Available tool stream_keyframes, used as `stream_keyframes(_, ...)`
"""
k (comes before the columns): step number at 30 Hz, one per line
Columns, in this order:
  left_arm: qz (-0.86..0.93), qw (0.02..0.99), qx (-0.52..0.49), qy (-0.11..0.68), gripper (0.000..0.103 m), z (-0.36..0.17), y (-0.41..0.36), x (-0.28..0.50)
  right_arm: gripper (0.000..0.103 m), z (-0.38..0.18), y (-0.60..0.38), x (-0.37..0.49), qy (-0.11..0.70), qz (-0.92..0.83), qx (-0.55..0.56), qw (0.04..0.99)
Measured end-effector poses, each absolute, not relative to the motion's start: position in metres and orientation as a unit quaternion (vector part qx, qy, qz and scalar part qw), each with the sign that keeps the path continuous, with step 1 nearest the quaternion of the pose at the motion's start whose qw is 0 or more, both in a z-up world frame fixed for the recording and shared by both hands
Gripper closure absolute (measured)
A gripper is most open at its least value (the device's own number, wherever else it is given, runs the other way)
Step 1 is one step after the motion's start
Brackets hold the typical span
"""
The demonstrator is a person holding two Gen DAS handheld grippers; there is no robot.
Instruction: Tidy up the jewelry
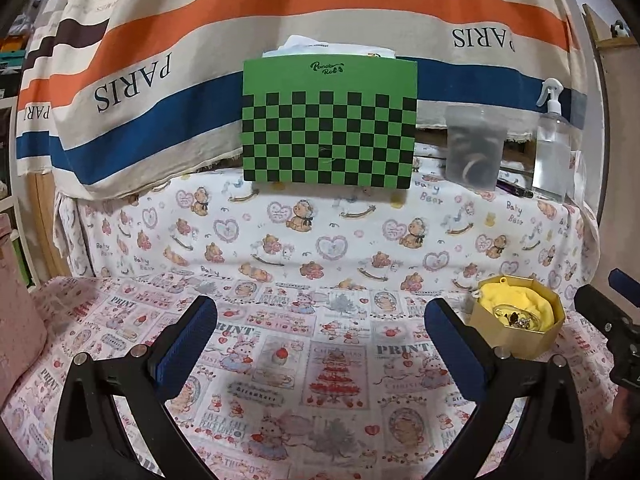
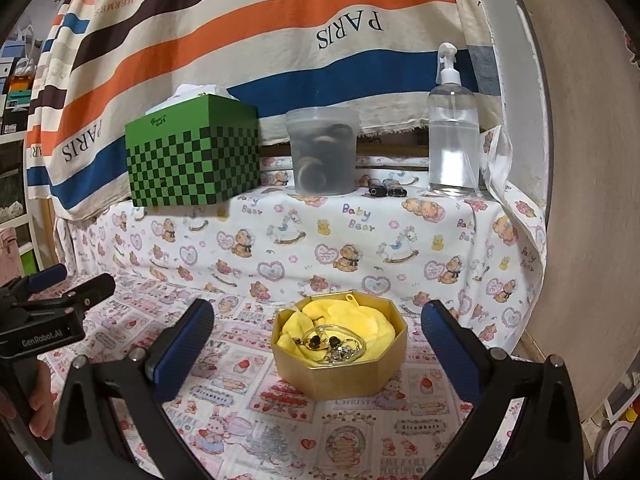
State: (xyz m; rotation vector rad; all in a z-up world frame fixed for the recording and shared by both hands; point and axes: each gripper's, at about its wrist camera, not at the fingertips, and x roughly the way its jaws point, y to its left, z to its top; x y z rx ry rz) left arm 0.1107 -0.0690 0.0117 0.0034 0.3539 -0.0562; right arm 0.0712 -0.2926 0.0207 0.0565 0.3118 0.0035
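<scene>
- Left wrist view:
  - Tongs, left (image 1: 320,340): blue-padded fingers (image 1: 188,344) spread wide, nothing between them; they hang over bare printed cloth on the surface (image 1: 320,412).
  - Gold octagonal box (image 1: 520,320) stands on the surface to the right of the left tongs, just beyond the right finger. It is lined with yellow cloth (image 1: 516,298) and holds small jewelry pieces (image 1: 516,320); single items are too small to tell.
  - Right tongs (image 1: 616,308) enter at the far right edge, beside the box.
  - Green checkered box (image 1: 328,128) stands on a raised ledge behind, with a translucent tub (image 1: 474,148) and a clear spray bottle (image 1: 554,144) to its right.
- Right wrist view:
  - Right tongs (image 2: 318,344): fingers spread wide, gripping nothing. The gold octagonal box (image 2: 340,376) sits on the surface between the two fingers, clear of both.
  - Jewelry pieces (image 2: 332,346) lie on the yellow cloth (image 2: 360,320) inside the box, toward its near side.
  - Left tongs (image 2: 70,284) show at the left edge, with part of a hand (image 2: 38,404) below.
  - Green checkered box (image 2: 192,160), translucent tub (image 2: 324,152) and spray bottle (image 2: 454,128) line the ledge behind.
</scene>
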Motion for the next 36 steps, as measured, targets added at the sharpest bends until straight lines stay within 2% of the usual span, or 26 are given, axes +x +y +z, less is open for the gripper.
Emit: stream_keyframes(36,-0.031,0.987,0.018,0.157,0.0,0.0159,-0.0739,0.103,0.0,0.0205,-0.2958,0.0715,0.159,-0.001,0.035,0.987)
